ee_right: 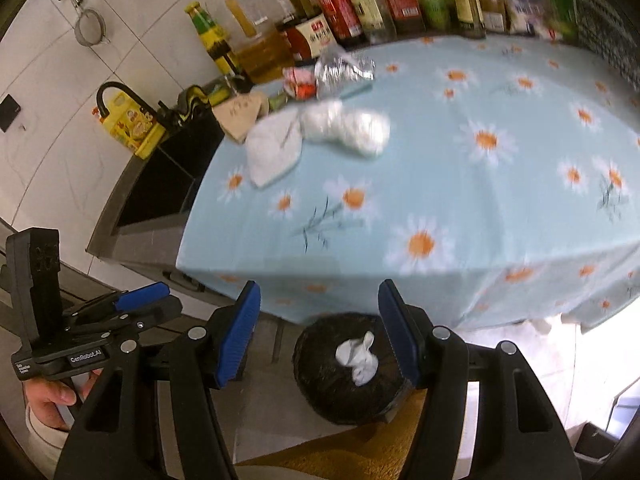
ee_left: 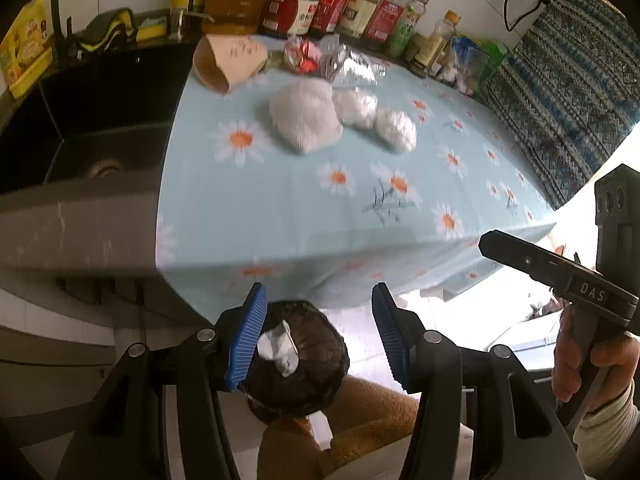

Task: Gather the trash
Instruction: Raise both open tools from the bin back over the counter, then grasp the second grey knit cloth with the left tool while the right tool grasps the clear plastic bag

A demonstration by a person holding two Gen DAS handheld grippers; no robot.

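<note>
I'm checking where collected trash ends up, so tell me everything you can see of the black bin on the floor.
The black bin is a small round container, apparently lined with a dark bag. It stands upright and open on the pale floor, just in front of the daisy-print tablecloth's hanging edge. One crumpled white tissue lies inside; otherwise it looks empty. An orange-brown fabric surface overlaps its near side. Neither gripper touches it.

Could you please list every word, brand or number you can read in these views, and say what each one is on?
"DAS": on the right gripper body, left wrist view.
"GenRobot.AI": on the left gripper body, right wrist view.
Bottle labels along the wall: printed, too blurred to read.
Marks on the brown paper bag: unreadable.
</note>
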